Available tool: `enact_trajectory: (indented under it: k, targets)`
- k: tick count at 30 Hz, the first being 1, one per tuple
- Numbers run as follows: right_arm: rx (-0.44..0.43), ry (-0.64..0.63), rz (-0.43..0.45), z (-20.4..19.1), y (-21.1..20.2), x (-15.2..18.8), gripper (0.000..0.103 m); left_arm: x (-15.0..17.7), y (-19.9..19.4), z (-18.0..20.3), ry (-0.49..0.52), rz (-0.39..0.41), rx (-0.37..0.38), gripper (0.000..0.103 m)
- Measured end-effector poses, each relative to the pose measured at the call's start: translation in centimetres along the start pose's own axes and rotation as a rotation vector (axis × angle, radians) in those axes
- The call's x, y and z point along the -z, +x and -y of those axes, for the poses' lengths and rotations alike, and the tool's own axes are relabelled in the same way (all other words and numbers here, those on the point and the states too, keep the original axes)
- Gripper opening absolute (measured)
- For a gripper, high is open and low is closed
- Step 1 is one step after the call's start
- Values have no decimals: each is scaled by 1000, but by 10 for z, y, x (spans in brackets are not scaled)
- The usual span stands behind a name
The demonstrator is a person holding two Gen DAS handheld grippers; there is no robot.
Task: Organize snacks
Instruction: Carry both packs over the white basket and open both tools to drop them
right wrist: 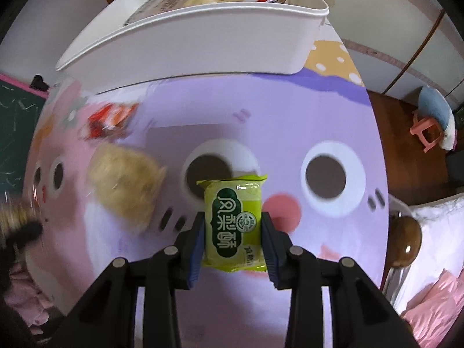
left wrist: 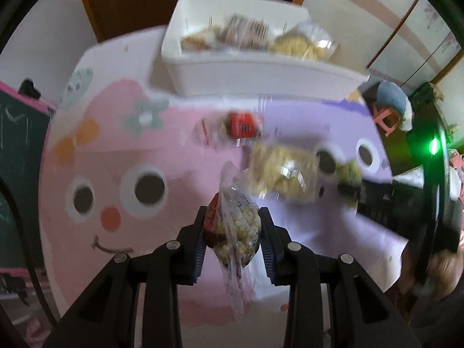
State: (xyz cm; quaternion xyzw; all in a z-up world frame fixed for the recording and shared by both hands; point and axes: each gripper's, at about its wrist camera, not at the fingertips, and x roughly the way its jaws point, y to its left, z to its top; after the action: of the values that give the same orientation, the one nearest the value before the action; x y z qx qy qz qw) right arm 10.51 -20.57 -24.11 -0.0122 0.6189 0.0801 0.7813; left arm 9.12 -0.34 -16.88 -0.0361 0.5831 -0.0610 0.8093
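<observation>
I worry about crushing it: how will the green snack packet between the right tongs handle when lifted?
The green snack packet looks small and flat, so probably light. Its glossy wrapper may slip between the right tongs. It keeps a blocky shape, suggesting a fairly firm but possibly crumbly cake inside.

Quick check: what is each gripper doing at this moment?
Left gripper: closed on a clear snack packet, lifted off the table.
Right gripper: closed on a green snack packet.

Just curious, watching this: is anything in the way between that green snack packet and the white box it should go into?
Nothing visible blocks it. The green packet sits in the right gripper, and only bare tabletop lies between it and the white bin. The loose snacks lie off to the left.
</observation>
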Motion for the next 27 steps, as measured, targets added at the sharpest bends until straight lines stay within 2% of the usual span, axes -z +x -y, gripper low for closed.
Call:
enact_trajectory:
  k: [6,9,17,21,24,27]
  targets:
    - [-59,18,50,-14,-34,5,36,-44,-48,-8,45,119,0,32]
    - [-69,7,110,-18,-56,-12,36,-70,-68,-8,55,173,4,32]
    - [-79,-23,318,-23,-131,-89,36,-144,-99,-15,64,294,-31,32]
    - [-69,-36,422,-31,-163,-133,36,-180,-113,-18,63,350,-22,32]
    - [-62,-40,469,-34,-177,-162,36,-203,-121,-17,73,395,-24,32]
    - [-28,-38,509,-35,-185,-185,36,-223,-122,-18,68,408,-18,32]
